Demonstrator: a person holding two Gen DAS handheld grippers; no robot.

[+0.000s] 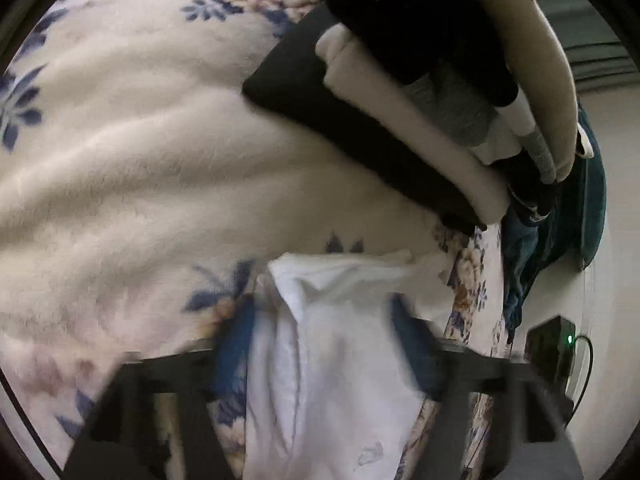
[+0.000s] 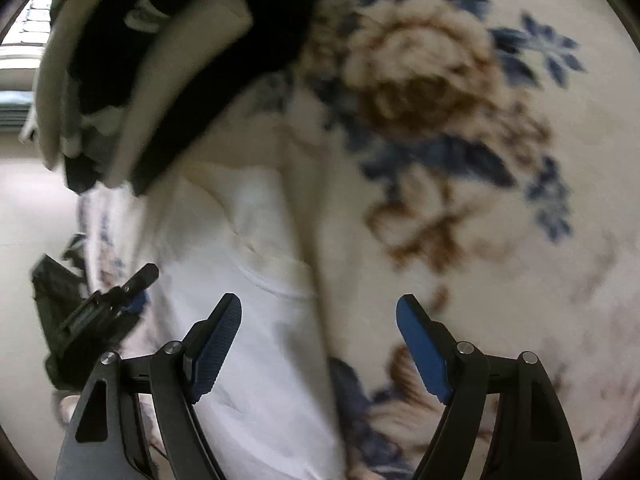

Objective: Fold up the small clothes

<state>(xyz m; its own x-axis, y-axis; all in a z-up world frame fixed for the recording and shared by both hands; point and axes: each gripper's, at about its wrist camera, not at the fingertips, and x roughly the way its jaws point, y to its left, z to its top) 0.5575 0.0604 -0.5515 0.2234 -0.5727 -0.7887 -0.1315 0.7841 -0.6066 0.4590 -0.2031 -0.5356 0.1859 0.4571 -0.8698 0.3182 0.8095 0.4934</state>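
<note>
A small white garment lies on the floral blanket. In the left wrist view it sits between the blue pads of my left gripper, whose jaws stand wide apart around it; the view is blurred. In the right wrist view the same white garment lies stretched out below my right gripper, which is open and empty above its right edge. My left gripper shows at the lower left of that view, at the garment's left edge.
A stack of folded clothes, black, cream and grey, lies on the blanket beyond the garment; it also shows in the right wrist view. A dark teal cloth hangs at the bed edge. A black box with a green light sits on the floor.
</note>
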